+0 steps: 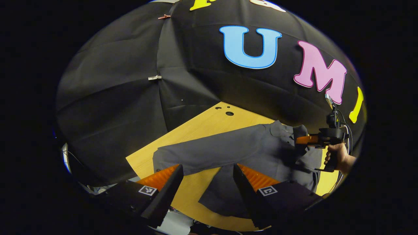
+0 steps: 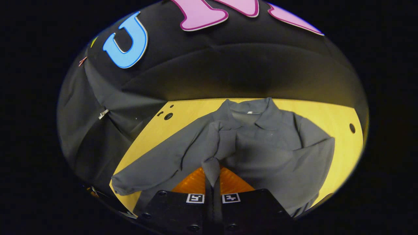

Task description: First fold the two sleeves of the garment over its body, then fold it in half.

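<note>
Right gripper (image 2: 213, 182) pinches a sleeve (image 2: 211, 166); the other sleeve (image 1: 209, 151) waits.

The shirt (image 2: 261, 147) lies flat on the table (image 2: 153, 130). The right fingers are pressed together on a fold of cloth. The left gripper (image 1: 207, 178) has its fingers wide apart, with the long sleeve lying sideways just ahead of them. Nothing blocks the way.

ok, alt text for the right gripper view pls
The right gripper is shut on a fold of a grey collared shirt, holding a strip of cloth up between its fingers. The shirt lies collar-away on a wooden table, with one long sleeve stretched out to the left of the picture.
</note>
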Motion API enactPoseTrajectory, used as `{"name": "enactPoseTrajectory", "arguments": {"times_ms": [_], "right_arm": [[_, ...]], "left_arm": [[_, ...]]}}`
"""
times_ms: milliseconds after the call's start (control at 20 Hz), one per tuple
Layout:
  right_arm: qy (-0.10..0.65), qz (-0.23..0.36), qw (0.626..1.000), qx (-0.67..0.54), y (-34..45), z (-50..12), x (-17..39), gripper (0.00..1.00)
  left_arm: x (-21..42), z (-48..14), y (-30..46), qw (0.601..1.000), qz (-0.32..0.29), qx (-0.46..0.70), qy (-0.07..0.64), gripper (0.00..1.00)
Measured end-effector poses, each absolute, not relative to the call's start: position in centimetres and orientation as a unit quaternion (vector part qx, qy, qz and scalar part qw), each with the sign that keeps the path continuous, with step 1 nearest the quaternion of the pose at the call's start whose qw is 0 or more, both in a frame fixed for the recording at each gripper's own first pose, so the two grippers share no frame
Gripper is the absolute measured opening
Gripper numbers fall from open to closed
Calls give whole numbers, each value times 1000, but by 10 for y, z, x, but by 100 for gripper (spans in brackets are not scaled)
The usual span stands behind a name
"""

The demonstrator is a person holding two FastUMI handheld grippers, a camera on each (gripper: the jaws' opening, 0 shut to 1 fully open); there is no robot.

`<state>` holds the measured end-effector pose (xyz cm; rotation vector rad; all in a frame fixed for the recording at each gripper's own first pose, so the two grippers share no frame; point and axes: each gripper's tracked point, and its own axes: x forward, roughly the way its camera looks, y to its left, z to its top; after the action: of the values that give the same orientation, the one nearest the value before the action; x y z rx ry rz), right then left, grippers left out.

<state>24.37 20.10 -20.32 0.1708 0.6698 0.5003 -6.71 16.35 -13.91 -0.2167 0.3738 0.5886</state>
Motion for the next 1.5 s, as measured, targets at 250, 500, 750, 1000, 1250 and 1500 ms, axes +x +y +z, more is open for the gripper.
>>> {"name": "enactPoseTrajectory", "arguments": {"times_ms": [250, 500, 750, 1000, 1250, 1500], "right_arm": [[361, 239, 885, 171, 234, -219, 245, 23], [334, 228, 902, 152, 233, -210, 243, 97], [300, 203, 927, 100, 202, -195, 223, 99], [248, 160, 953, 65, 140, -159, 205, 98], [201, 109, 972, 44, 72, -118, 184, 99], [177, 51, 983, 11, 0, -88, 142, 98]], "left_arm": [[-62, -143, 173, 932, 294, -110, 183, 97], [-64, -147, 187, 929, 291, -115, 196, 97], [-62, -153, 227, 926, 304, -100, 202, 97], [-63, -173, 271, 914, 334, -108, 205, 97], [-66, -207, 318, 894, 371, -128, 216, 97], [-57, -239, 363, 878, 395, -133, 235, 97]]}}
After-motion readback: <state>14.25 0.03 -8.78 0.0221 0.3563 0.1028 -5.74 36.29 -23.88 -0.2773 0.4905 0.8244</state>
